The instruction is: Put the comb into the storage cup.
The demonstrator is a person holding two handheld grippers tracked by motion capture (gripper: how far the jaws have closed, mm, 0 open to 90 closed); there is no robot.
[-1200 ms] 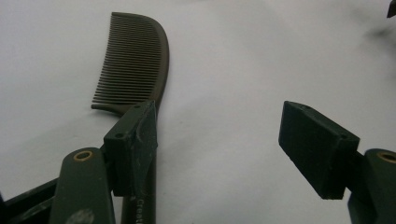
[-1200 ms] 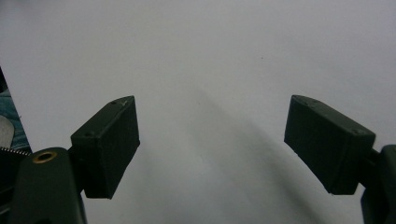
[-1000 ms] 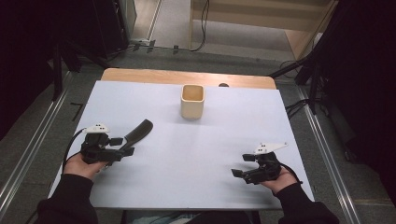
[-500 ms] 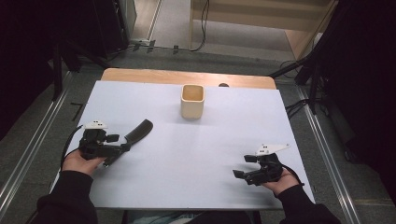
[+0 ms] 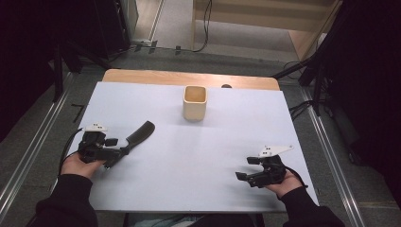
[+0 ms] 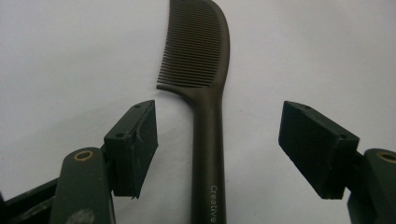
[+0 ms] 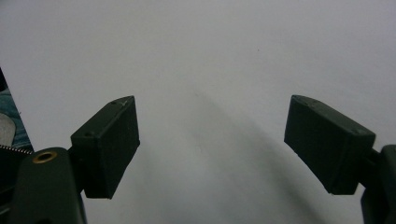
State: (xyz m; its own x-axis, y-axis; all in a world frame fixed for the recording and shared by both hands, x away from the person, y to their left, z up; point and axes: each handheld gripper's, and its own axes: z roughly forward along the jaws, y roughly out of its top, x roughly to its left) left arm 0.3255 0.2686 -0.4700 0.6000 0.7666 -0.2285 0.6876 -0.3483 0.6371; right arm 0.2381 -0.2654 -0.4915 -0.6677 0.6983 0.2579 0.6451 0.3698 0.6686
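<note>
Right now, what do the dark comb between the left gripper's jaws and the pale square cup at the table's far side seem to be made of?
The dark brown comb looks like moulded plastic with a matte finish: fine even teeth, a one-piece handle, small pale lettering. The pale square cup could be light wood or beige plastic; its matte tan walls leave it open.

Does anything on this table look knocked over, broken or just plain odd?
Nothing stands out. The dark comb lies flat between the open jaws of the left gripper, the beige cup stands upright, and the right gripper hangs open above bare table.
</note>
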